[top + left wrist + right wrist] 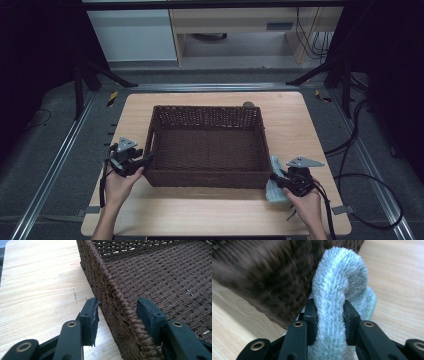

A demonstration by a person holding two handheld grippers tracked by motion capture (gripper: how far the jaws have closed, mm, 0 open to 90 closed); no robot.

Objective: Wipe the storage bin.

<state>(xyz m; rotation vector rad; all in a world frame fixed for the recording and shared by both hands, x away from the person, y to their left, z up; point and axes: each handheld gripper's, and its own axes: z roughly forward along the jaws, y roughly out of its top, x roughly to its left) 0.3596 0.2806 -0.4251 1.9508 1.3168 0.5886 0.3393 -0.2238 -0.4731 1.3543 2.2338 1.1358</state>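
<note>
No writing or label can be read on anything here. Your left hand (pixel 119 185) reaches in from the bottom edge and holds the left gripper (pixel 131 161) at the near left corner of the basket (pixel 152 131), pointing toward it. In the left gripper view its jaws straddle the woven rim (pixel 117 305), one outside over the table (pixel 37 290) and one inside over the basket floor; the outer pad is just at the wall, the inner pad stands clear of it, so the claw is partly open and grips nothing. Your right hand (pixel 306 202) holds the right gripper (pixel 281 181) at the near right corner of the basket. Its jaws are clamped narrow on a fold of the pale blue cloth (pixel 337 302), which bulges up between the pads (pixel 312 320) and sits against the basket's outer wall, outside it. The basket is brown wicker, rectangular, standing in the middle of the wooden table with nothing lying on its woven floor
</note>
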